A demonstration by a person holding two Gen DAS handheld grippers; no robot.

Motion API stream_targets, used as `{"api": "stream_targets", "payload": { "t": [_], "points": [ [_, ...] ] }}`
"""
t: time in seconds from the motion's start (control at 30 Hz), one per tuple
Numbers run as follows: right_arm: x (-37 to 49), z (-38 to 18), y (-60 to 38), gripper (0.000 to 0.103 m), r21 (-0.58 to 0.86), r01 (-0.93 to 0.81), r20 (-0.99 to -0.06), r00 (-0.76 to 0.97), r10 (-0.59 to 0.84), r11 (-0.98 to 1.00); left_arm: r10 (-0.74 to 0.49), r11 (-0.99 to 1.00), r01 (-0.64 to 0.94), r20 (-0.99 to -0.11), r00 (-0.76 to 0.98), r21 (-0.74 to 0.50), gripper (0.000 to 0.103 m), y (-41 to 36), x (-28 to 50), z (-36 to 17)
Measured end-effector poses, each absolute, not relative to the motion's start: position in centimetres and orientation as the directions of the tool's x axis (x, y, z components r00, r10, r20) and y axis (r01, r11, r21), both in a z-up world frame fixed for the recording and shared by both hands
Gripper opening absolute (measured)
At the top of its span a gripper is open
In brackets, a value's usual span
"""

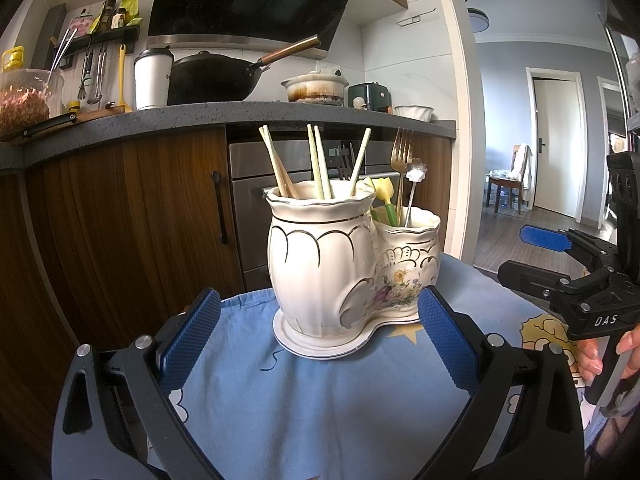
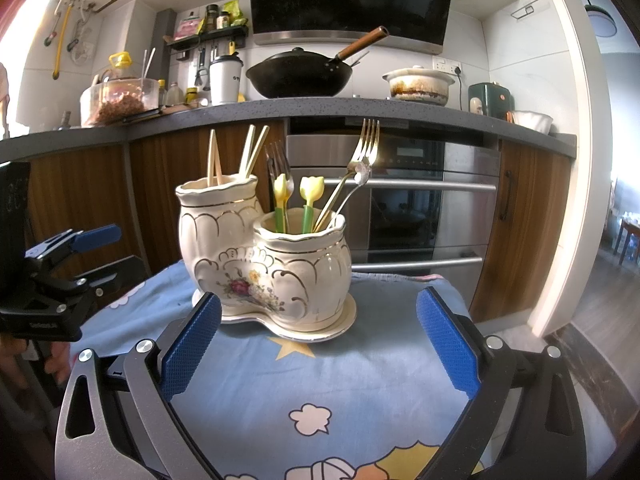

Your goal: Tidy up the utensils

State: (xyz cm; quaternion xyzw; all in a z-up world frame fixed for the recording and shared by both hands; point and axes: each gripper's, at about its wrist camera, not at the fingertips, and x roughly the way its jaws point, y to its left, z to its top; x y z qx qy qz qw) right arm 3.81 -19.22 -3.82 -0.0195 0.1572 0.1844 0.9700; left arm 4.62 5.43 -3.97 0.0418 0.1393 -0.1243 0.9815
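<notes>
The holder (image 1: 344, 264) is sitting mid-frame in both views on a blue cloth (image 1: 320, 400), a glossy white ceramic piece of two joined pots with scalloped rims, gilt lines and a painted flower spray, on a shaped saucer base. The sorting looks done, I judge: pale, straight chopsticks (image 1: 320, 164) are standing in the taller pot, while the forks (image 2: 366, 148), a flower-headed spoon (image 1: 416, 170) and two tulip-handled pieces (image 2: 312, 192) are leaning in the shorter one, long items going where the walls can prop them. The left gripper (image 1: 320, 344) is hanging released at the bottom of its frame, its ribbed blue pads flanking the base without touching. The right gripper (image 2: 320, 344) is likewise spread wide, holding nothing, near the holder.
</notes>
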Motion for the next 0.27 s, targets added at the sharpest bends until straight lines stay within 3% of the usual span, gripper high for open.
{"api": "stream_targets", "payload": {
  "t": [0.27],
  "points": [
    [3.81,-3.82,-19.2,0.097,0.02,-0.364,-0.312,0.883,0.351,0.931,-0.232,0.966,0.255,-0.286,0.93,0.046,0.097,5.46,4.66,-3.99]
  ]
}}
